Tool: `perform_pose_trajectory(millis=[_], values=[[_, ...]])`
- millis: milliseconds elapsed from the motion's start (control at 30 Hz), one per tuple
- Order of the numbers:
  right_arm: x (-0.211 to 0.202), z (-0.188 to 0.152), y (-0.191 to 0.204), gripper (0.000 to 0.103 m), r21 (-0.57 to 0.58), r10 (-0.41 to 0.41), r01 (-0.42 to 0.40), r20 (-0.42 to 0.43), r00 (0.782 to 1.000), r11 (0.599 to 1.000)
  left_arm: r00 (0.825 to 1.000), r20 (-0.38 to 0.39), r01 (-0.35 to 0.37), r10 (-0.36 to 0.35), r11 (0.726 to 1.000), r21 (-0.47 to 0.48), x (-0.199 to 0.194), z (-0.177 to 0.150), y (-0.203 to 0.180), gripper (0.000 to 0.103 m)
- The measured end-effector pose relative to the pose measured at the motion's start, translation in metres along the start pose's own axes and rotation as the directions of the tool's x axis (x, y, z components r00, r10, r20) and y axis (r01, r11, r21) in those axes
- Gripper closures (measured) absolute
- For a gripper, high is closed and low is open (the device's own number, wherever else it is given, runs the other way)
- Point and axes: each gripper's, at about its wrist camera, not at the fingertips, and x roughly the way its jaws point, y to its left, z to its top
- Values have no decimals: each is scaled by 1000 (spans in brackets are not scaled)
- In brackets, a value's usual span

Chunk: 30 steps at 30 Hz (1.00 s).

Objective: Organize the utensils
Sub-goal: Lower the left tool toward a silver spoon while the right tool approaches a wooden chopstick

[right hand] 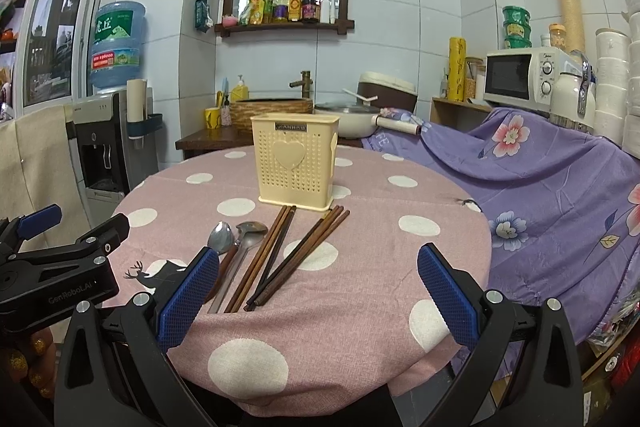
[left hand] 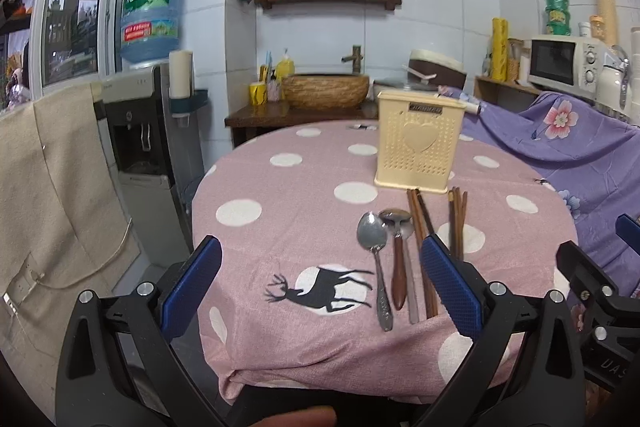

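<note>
Right wrist view: both tools gape empty above steel spoons (right hand: 236,239) and brown chopsticks (right hand: 276,259).

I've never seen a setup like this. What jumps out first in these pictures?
A round table under a pink polka-dot cloth fills the middle, with a cream perforated utensil holder standing upright near its centre. In front of the holder lie two metal spoons and two bundles of wooden chopsticks. At the bottom edge, the left tool and the right tool, black with blue pads, are wide open, holding nothing.
</note>
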Motion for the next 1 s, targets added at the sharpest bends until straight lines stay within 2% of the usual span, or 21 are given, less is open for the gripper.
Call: perform_pose_trajectory(millis=[133,200,400,467,600,767,833,933,1000], values=[[24,-6,-9,6,39,-3,7,-98,995,999,994,-105,-5,2,1000,-29,27,-1,9,5],[36,-7,-14,6,42,-9,15,-147,989,999,991,-134,10,-13,1000,-29,38,-4,12,5],[79,-10,-14,6,-22,-9,2,-289,957,1000,978,-210,4,4,999,39,72,-2,12,5],[95,-9,-14,6,-20,1,-8,-330,944,1000,973,-230,21,-11,999,44,85,3,12,5],[131,1,-21,20,40,44,-31,-384,922,999,961,-271,55,-47,998,24,114,15,11,5],[179,21,-36,36,119,63,-13,-425,903,993,953,-296,82,-69,996,30,143,26,4,6],[196,27,-39,42,146,72,-8,-443,893,989,949,-306,94,-80,995,31,153,28,1,10],[220,31,-39,52,195,116,-22,-487,866,981,943,-320,109,-92,993,35,165,31,-5,12],[232,32,-35,56,188,111,-16,-510,853,982,939,-327,122,-105,992,33,171,31,-8,14]])
